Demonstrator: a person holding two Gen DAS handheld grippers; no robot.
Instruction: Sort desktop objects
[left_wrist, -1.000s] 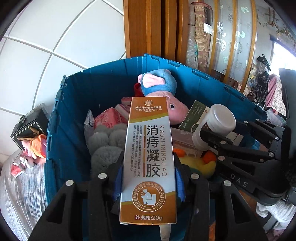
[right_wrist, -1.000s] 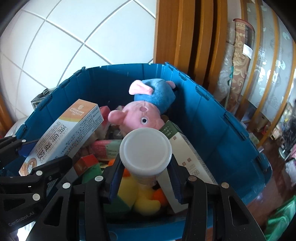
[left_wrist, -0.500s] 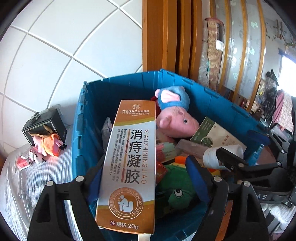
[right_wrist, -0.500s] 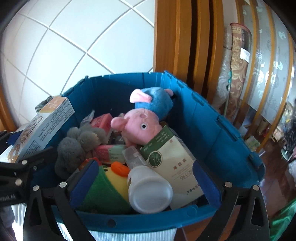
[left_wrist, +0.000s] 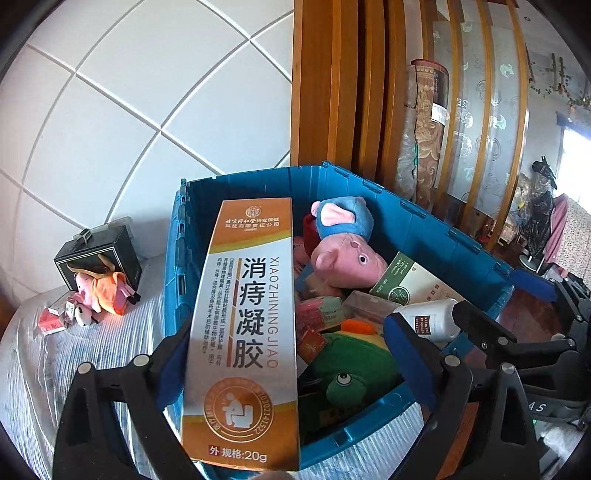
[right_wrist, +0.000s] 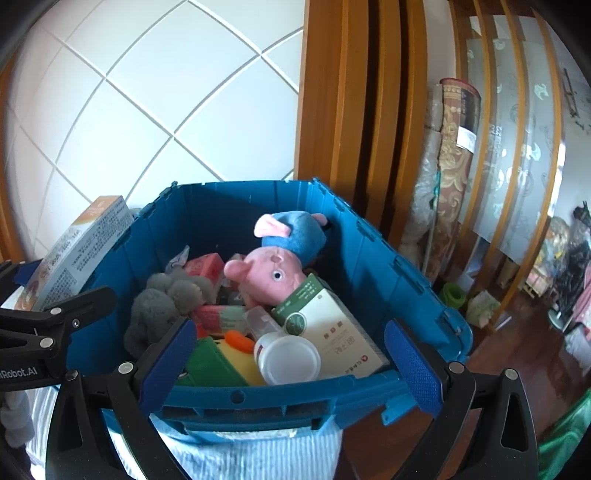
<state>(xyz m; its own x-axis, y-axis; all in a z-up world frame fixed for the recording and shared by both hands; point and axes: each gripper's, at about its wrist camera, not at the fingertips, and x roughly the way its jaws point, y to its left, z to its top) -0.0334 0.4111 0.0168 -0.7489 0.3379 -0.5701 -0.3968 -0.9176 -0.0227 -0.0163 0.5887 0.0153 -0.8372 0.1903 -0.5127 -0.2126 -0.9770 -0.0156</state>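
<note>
over the near rim of the blue bin (left_wrist: 424, 229), with the left gripper (left_wrist: 291, 354) spread wide around the medicine box (left_wrist: 243, 332)

looks like the box only leans on the left pad, well clear of the right one; could slide out onto the striped cloth (left_wrist: 74, 350) rather than into the bin, since nothing pinches it; right gripper (right_wrist: 291, 365) gaping and empty too, just behind the white bottle (right_wrist: 288, 356) lying inside by the pink pig plush (right_wrist: 269, 271)

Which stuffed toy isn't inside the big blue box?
The little pink and orange plush. It sits outside the blue bin, on the striped cloth by a black box, while the pink pig, green frog and grey fluffy toy lie inside.
</note>
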